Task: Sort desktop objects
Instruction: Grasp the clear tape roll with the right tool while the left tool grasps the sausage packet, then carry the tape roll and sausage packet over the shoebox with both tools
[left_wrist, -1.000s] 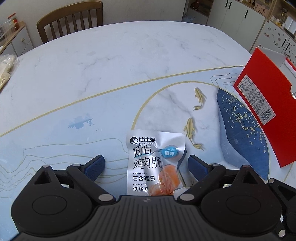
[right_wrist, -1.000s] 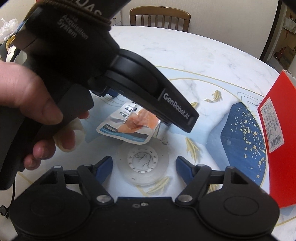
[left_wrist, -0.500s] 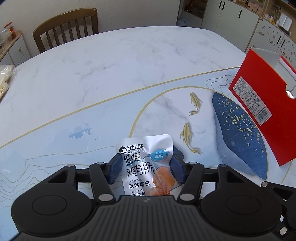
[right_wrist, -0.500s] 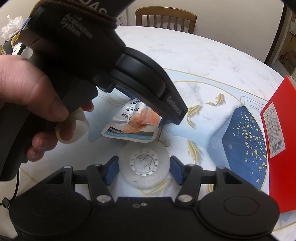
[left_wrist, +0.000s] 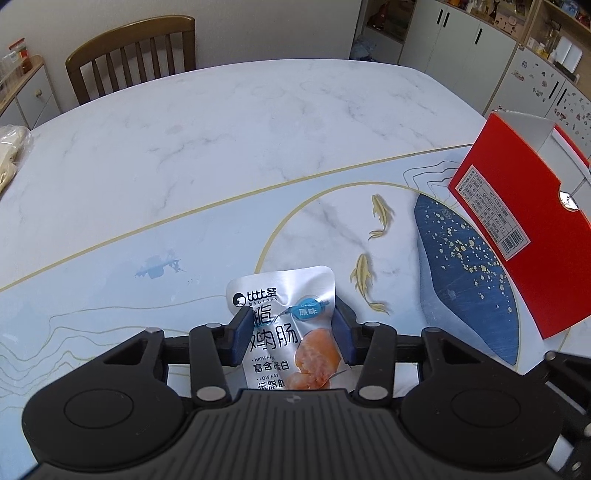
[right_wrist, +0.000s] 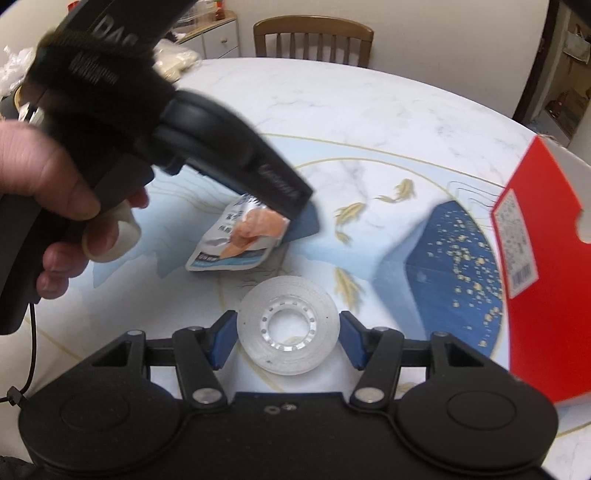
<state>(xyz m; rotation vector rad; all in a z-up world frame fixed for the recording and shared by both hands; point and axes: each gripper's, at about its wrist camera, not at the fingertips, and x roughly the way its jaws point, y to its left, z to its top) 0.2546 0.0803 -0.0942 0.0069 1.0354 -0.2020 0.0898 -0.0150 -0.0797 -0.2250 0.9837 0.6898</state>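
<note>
A silver snack pouch (left_wrist: 286, 325) with Chinese print and an orange picture is pinched between the blue pads of my left gripper (left_wrist: 291, 330), lifted a little off the table. The right wrist view shows the same pouch (right_wrist: 240, 240) hanging from the left gripper's body (right_wrist: 207, 147), which a hand (right_wrist: 55, 192) holds. My right gripper (right_wrist: 288, 334) is shut on a clear tape roll (right_wrist: 288, 325), whose rim touches both blue pads, raised above the table.
A red box (left_wrist: 517, 221) with a white label stands open at the right edge, and it is in the right wrist view too as the red box (right_wrist: 546, 258). The marble table (left_wrist: 221, 147) has a blue printed patch (left_wrist: 465, 266). A wooden chair (left_wrist: 129, 59) stands behind.
Both grippers went from open to shut, the left on the pouch and the right on the tape roll. Both objects have since risen off the table, and the left gripper moved rightward.
</note>
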